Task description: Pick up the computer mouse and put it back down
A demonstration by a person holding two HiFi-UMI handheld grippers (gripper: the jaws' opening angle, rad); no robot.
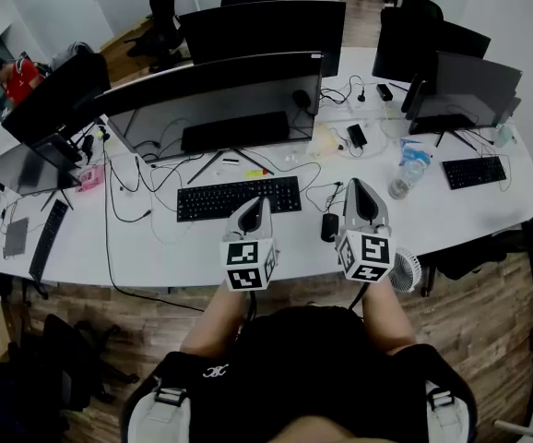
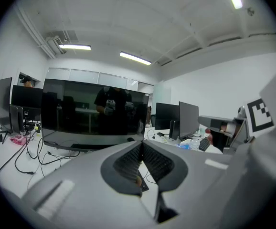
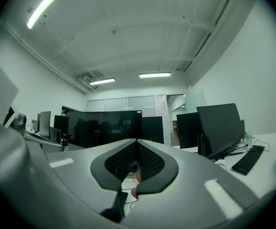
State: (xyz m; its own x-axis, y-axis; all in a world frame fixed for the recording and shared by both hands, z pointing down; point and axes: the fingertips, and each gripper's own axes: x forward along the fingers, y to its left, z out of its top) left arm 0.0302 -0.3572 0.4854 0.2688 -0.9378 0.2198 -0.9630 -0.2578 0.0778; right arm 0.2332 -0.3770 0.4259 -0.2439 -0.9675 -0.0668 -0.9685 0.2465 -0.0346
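Observation:
The black computer mouse [image 1: 329,226] lies on the white desk [image 1: 156,247], just right of the black keyboard [image 1: 239,197]. My right gripper [image 1: 360,185] hovers immediately right of the mouse without touching it, its jaws pressed together with nothing between them. My left gripper [image 1: 258,201] is held over the keyboard's front right corner, to the left of the mouse, and it is also shut and empty. In the left gripper view the left gripper [image 2: 141,143] has its pads meeting at the tip. The right gripper [image 3: 137,141] looks the same in the right gripper view.
A wide curved monitor [image 1: 216,100] stands behind the keyboard, with cables [image 1: 137,187] trailing over the desk. A water bottle [image 1: 408,169], a phone [image 1: 357,136] and a second keyboard [image 1: 474,171] lie to the right. A small white fan [image 1: 405,270] sits at the desk's front edge.

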